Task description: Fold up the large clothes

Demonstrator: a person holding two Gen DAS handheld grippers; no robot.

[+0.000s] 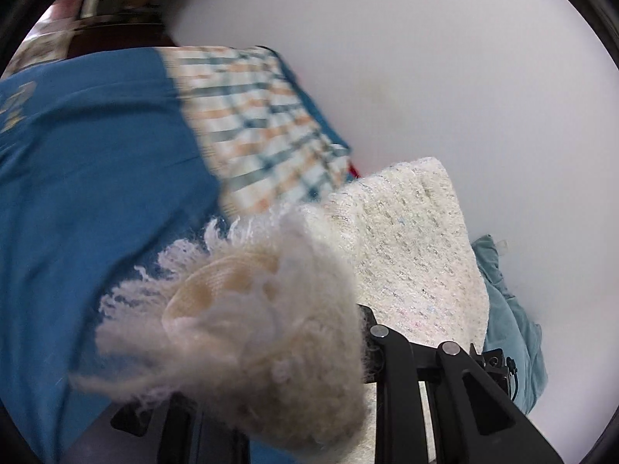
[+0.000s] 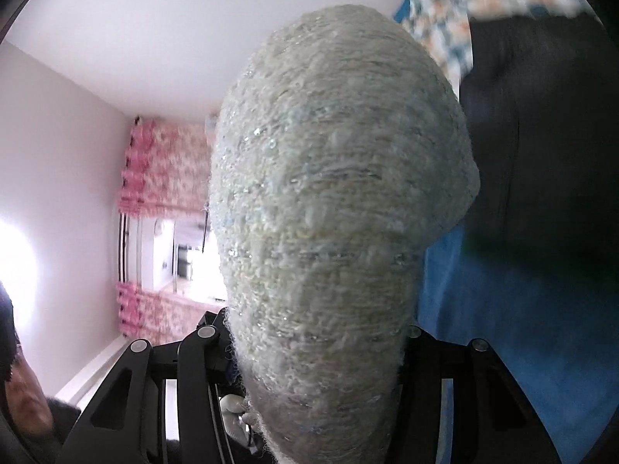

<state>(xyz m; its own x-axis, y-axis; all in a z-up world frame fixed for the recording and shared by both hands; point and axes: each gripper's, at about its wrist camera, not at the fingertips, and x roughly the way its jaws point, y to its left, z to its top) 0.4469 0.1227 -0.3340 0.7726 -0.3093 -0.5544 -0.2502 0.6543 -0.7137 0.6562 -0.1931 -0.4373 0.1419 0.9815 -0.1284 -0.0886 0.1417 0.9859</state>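
Observation:
A cream, fuzzy knitted garment (image 1: pixel 406 239) with glittery threads is held up in the air by both grippers. In the left wrist view a bunched, fringed part of it (image 1: pixel 247 332) sits between my left gripper's (image 1: pixel 294 352) fingers, and the rest hangs to the right. In the right wrist view the same knit (image 2: pixel 332 201) rises as a thick bundle out of my right gripper (image 2: pixel 321 352), whose jaws are closed on it. The fabric hides the fingertips of both grippers.
Below lies a blue sheet (image 1: pixel 89 178) with a checked cloth (image 1: pixel 263 123) on it. A light teal garment (image 1: pixel 510 324) hangs at the right. A dark garment (image 2: pixel 541 135), pink floral curtains (image 2: pixel 162 178), a window and white walls show in the right wrist view.

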